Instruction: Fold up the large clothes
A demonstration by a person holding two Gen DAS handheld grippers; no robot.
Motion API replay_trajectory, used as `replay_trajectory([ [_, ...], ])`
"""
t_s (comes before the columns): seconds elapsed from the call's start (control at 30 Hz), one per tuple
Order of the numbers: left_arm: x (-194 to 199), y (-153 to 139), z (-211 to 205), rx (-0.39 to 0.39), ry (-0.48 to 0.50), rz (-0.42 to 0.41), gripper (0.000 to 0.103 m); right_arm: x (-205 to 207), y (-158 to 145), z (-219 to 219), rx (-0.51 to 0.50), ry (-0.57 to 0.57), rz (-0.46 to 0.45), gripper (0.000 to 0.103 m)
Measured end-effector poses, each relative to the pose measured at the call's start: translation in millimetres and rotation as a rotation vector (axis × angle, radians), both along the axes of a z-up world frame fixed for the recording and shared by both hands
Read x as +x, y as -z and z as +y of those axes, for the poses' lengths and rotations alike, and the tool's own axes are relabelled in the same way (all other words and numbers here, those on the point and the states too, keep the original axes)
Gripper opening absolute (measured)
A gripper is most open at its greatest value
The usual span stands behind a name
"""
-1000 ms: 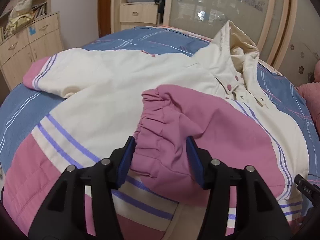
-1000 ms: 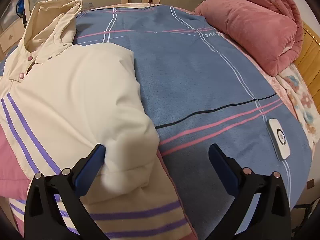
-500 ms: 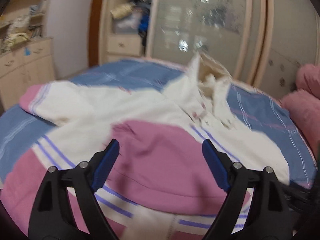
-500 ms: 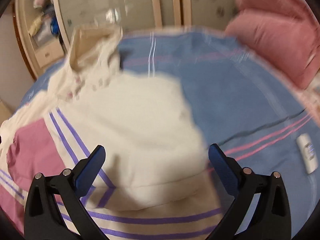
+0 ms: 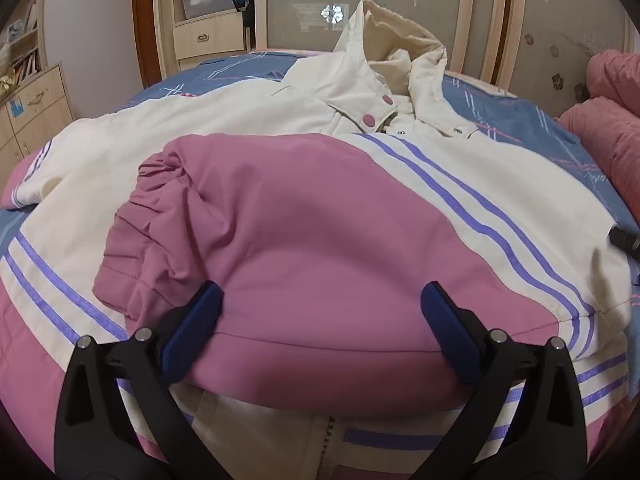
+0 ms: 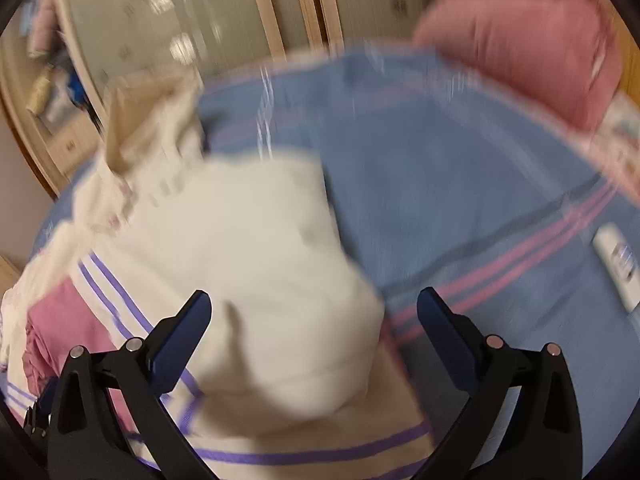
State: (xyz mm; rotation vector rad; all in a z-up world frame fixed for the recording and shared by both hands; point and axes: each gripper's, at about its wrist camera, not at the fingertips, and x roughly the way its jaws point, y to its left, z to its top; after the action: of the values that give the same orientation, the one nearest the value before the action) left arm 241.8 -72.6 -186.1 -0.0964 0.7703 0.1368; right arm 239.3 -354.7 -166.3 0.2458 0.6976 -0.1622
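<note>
A cream, pink and purple-striped hooded jacket lies face up on the blue bed. Its pink sleeve is folded across the chest, cuff to the left. My left gripper is open and empty, its jaws wide apart just above the sleeve's near edge. In the blurred right wrist view the jacket's cream shoulder lies below my right gripper, which is open and empty, above the jacket's right edge. The hood stands up at the far end.
The blue striped bedspread extends to the right of the jacket. A rolled pink quilt lies at the far right. A white remote lies on the bedspread at right. Wardrobe doors and drawers stand beyond the bed.
My left gripper let go of the pink sleeve cuff, opened wide and shifted right along the sleeve. My right gripper stayed open and lifted back from the cream shoulder; its view is blurred by motion.
</note>
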Motion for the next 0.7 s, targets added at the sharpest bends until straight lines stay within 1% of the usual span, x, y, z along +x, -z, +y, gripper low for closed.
replay_trajectory([
  [0.03, -1, -1, 1, -0.008, 0.002, -0.006, 0.101, -1, -3, 6, -0.032, -0.012, -0.017, 0.102],
  [0.07, -1, 0, 2, -0.021, 0.004, -0.013, 0.101, 3, 1, 12, -0.06, -0.035, 0.006, 0.102],
  [0.13, -2, 0, 4, -0.03, 0.006, -0.016, 0.101, 18, 20, 20, -0.092, -0.064, 0.118, 0.102],
  [0.17, -2, 0, 3, -0.028, 0.007, -0.017, 0.101, 29, 40, 24, -0.107, -0.076, 0.221, 0.102],
  [0.2, -2, -1, 2, -0.026, 0.007, -0.017, 0.101, 33, 49, 22, -0.092, -0.086, 0.257, 0.102],
  [0.23, -2, -1, 2, -0.023, 0.007, -0.017, 0.101, 35, 53, 19, -0.073, -0.085, 0.261, 0.102],
  [0.27, -1, 0, 1, -0.017, 0.007, -0.014, 0.101, 35, 50, 14, -0.044, -0.081, 0.259, 0.102],
  [0.37, -1, 0, 0, -0.016, 0.006, -0.015, 0.101, 36, 51, 7, 0.001, -0.083, 0.263, 0.102],
  [0.47, -1, 0, 0, -0.014, 0.005, -0.015, 0.101, 36, 49, 6, -0.003, -0.079, 0.261, 0.102],
  [0.53, -1, 0, 0, -0.016, 0.006, -0.016, 0.101, 35, 46, 8, -0.006, -0.067, 0.242, 0.102],
  [0.57, -1, 0, 0, -0.017, 0.006, -0.017, 0.101, 32, 43, 11, -0.007, -0.059, 0.224, 0.102],
  [0.67, -2, -1, 1, -0.025, 0.006, -0.024, 0.101, 15, 19, 14, 0.014, -0.061, 0.077, 0.102],
  [0.7, -3, -1, 2, -0.032, 0.006, -0.029, 0.101, 12, 15, 14, 0.02, -0.064, 0.052, 0.102],
])
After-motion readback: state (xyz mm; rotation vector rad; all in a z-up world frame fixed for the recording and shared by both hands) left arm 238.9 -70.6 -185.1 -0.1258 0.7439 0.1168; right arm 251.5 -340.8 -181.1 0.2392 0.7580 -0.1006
